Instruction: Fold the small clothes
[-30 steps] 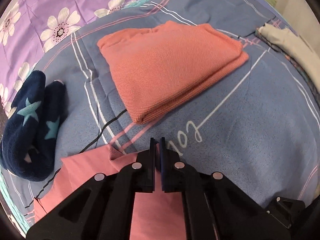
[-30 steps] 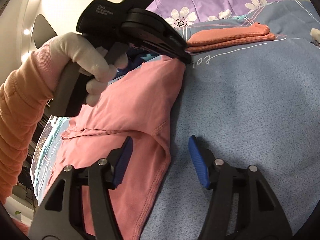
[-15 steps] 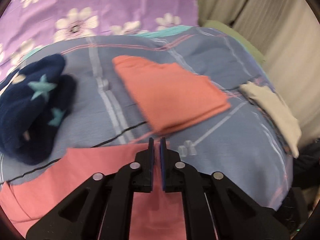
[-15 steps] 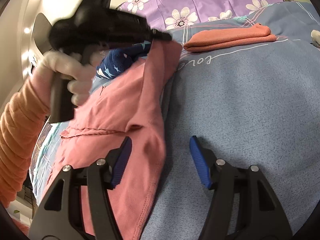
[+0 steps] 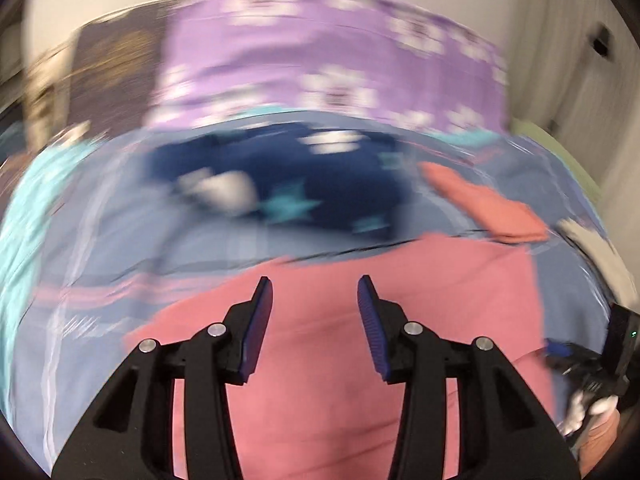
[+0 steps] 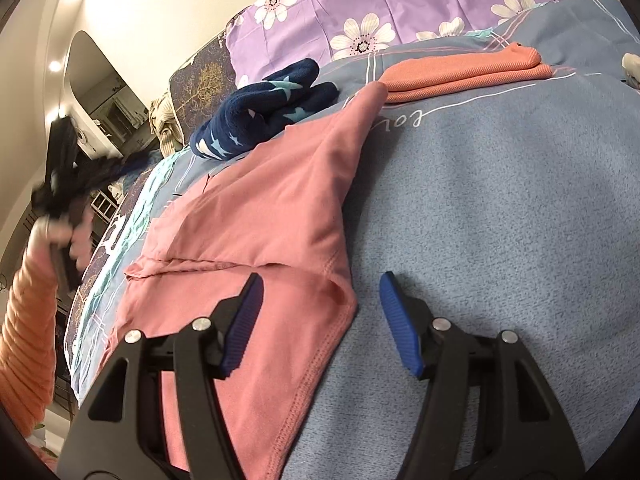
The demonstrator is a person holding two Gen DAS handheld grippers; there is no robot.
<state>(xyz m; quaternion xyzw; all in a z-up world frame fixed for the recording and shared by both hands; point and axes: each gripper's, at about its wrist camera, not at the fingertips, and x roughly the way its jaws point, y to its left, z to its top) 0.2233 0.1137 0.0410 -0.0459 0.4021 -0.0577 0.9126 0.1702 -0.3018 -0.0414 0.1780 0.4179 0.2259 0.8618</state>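
A pink garment (image 6: 256,220) lies flat on the blue bedspread (image 6: 500,220), with a fold along its right side. It also shows in the blurred left wrist view (image 5: 400,320). My left gripper (image 5: 316,292) is open and empty above the pink cloth. In the right wrist view it is a dark blur far left (image 6: 60,176), away from the garment. My right gripper (image 6: 320,284) is open and empty, low over the garment's near corner; its left finger is over the cloth, its right over the bedspread.
A folded orange garment (image 6: 464,72) lies at the far side. A navy star-patterned item (image 6: 264,112) sits left of it. A purple flowered pillow (image 6: 380,4) is behind. A white cloth (image 5: 592,248) lies at the right.
My left gripper has opened and let go of the pink garment's corner, then swung away to the left. The garment now lies flat. My right gripper has stayed open in place.
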